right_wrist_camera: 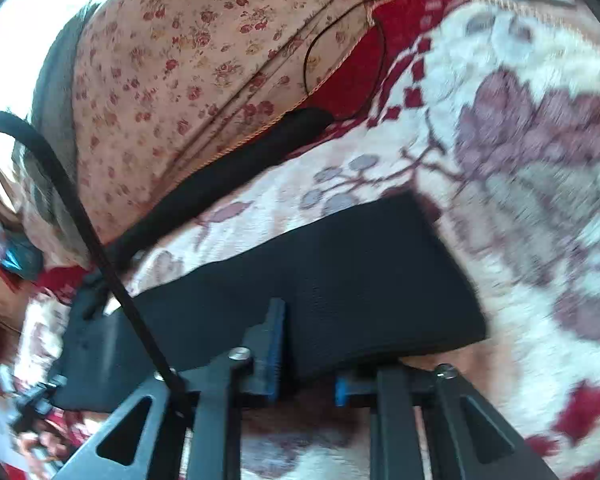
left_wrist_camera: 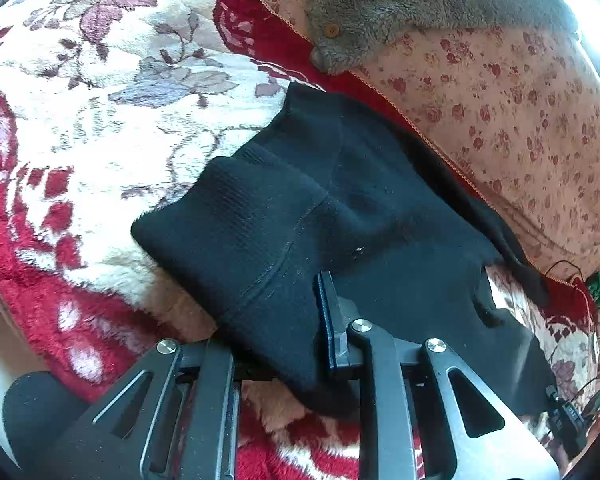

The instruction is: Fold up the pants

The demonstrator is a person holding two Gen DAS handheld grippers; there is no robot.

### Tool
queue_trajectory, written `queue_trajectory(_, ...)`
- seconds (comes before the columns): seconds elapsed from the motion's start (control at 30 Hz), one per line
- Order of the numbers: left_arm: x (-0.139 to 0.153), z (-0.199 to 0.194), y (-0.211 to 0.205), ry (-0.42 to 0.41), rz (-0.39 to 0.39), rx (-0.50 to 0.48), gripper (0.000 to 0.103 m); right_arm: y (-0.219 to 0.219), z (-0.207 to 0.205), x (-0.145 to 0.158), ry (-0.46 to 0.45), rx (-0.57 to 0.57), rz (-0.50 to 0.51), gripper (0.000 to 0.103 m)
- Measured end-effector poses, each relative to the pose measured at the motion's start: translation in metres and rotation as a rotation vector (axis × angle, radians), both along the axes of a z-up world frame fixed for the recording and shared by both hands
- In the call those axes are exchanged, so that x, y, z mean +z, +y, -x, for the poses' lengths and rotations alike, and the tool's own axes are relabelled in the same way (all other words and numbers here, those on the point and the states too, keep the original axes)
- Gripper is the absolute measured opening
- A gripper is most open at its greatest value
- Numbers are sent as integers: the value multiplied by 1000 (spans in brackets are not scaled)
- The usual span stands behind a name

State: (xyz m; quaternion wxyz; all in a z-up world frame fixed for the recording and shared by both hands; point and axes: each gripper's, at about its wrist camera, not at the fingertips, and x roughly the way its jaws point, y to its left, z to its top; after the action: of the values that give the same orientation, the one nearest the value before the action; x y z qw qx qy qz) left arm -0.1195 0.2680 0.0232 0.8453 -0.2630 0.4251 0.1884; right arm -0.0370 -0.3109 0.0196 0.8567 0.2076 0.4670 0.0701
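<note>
Black knit pants (left_wrist_camera: 340,208) lie on a red and cream floral blanket (left_wrist_camera: 100,100) spread over a bed, with a pink flowered sheet (left_wrist_camera: 520,120) running along the far side. The left claw (left_wrist_camera: 284,360) has the near edge of the pants draped between its fingers, one blue-padded finger at about 1 o'clock of the hinge showing above the cloth and the other hidden beneath, so it appears to be pinching the fabric, though the hidden finger makes this a judgement. The right claw (right_wrist_camera: 308,364) likewise has a flat, doubled-over band of the pants (right_wrist_camera: 320,292) lying across its fingers, which look nearly pressed together on that edge. The step in hand seems to be a lengthwise or crosswise fold, with both claws lifting the near edge; the next move calls for carrying both corners evenly toward 12 o'clock and laying them square on the far part. Only the left view shows a grey fleece garment (left_wrist_camera: 400,8) with wooden buttons at 12 o'clock. Only the right view shows a loose black strip of the pants trailing toward 11 o'clock along the sheet, a thin cable (right_wrist_camera: 100,248), and motion blur.
</note>
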Motion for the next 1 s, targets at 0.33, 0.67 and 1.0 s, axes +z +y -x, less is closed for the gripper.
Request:
queue_trajectory(0.33,21,25,-7,54,-157,94,26,-18,6,14,3,-51,250,38)
queue_trajectory(0.67,65,37,-22,-29,-262,86,26,-22,8,55,-117,-69,208,40)
queue_trajectory(1.0,50,-33,-73,2,-85,-105,26,27,-31,49,-122,64,59,41)
